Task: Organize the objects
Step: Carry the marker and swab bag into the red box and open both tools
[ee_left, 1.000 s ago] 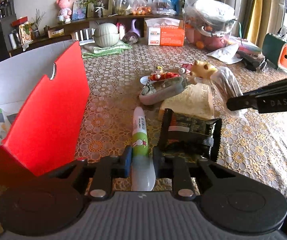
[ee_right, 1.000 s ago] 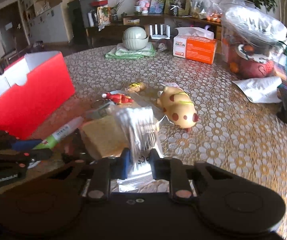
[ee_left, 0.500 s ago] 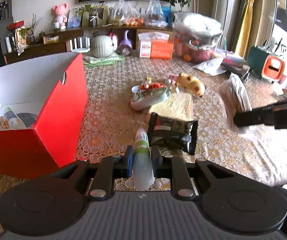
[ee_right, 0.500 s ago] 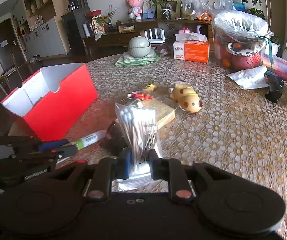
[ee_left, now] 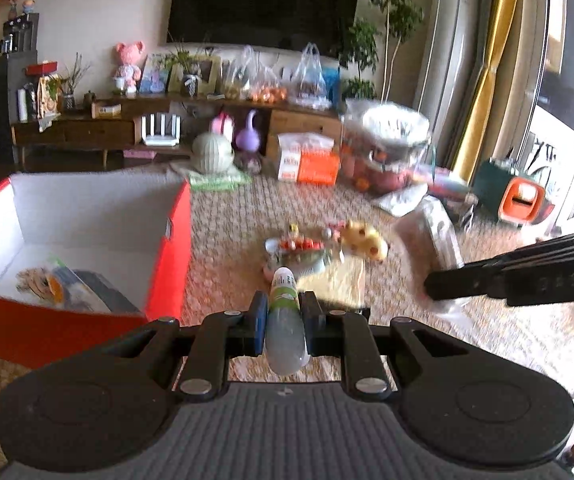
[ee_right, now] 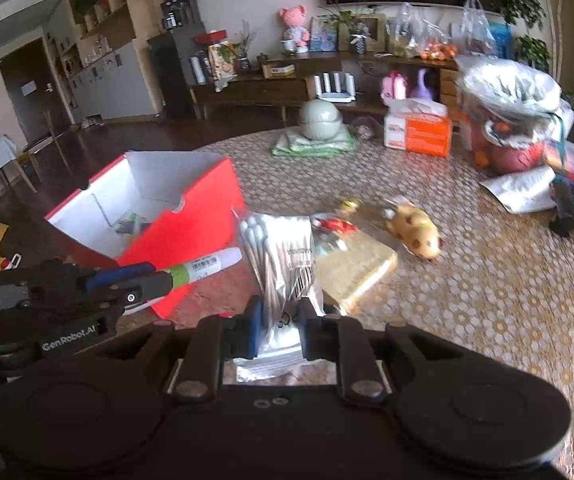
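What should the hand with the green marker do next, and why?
Probably carry it a little left, over the open red box, then let go. The left gripper is shut on the green marker, held up off the table and just right of the box, which already has things inside.

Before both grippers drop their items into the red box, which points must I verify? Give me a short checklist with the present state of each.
1. Left gripper shut on the marker: ok.
2. Right gripper shut on the bag of cotton swabs: ok.
3. Red box open at the top: ok.
4. Free space inside the box beside the items already there: ok.
5. Marker above the box opening: not ok, it is beside the box's wall.
6. Bag of cotton swabs above the box opening: not ok.
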The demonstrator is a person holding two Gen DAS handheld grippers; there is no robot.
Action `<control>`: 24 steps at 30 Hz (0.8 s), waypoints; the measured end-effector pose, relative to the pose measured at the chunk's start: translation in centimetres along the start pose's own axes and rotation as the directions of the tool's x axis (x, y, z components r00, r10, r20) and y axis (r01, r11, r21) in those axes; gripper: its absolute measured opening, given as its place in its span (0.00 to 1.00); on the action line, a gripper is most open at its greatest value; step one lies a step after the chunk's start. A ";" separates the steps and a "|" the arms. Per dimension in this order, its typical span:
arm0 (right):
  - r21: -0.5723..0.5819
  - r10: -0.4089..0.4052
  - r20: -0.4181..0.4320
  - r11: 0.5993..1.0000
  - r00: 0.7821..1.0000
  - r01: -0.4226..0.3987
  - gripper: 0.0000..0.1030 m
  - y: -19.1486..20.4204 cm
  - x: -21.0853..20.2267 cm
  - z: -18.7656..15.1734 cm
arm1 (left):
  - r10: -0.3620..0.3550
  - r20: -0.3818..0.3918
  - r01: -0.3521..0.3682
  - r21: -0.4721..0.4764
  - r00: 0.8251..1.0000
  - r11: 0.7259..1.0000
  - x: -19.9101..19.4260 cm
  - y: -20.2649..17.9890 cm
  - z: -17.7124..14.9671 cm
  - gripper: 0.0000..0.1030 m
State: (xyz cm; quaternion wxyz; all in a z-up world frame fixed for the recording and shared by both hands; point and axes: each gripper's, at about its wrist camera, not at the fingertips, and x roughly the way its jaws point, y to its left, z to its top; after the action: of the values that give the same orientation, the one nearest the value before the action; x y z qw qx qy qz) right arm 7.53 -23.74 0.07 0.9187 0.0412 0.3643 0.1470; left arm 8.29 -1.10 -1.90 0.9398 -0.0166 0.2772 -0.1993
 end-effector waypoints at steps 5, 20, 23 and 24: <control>-0.066 0.026 0.021 0.998 0.999 -0.025 0.17 2.9 0.5 2.1 | 0.022 0.052 -0.021 -0.017 0.998 1.000 -2.1 1.8 1.5 0.17; -0.169 0.113 0.015 0.980 0.994 -0.108 0.17 11.3 6.6 8.2 | 0.170 0.083 -0.163 -0.077 0.982 0.984 -2.1 11.8 5.3 0.16; -0.178 0.116 0.012 0.978 0.993 -0.112 0.17 12.0 7.5 9.1 | 0.164 0.084 -0.155 -0.109 0.983 0.982 -2.4 13.8 6.0 0.16; -0.182 0.118 0.012 0.977 0.993 -0.114 0.17 12.2 7.8 9.3 | 0.167 0.090 -0.156 -0.111 0.982 0.981 -2.5 14.3 6.5 0.16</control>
State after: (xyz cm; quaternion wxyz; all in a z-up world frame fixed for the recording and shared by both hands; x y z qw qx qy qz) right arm 16.34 -9.44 3.98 0.9125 -0.0198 0.3362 0.2322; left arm 15.03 12.56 2.92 0.9633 -0.0527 0.2407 -0.1065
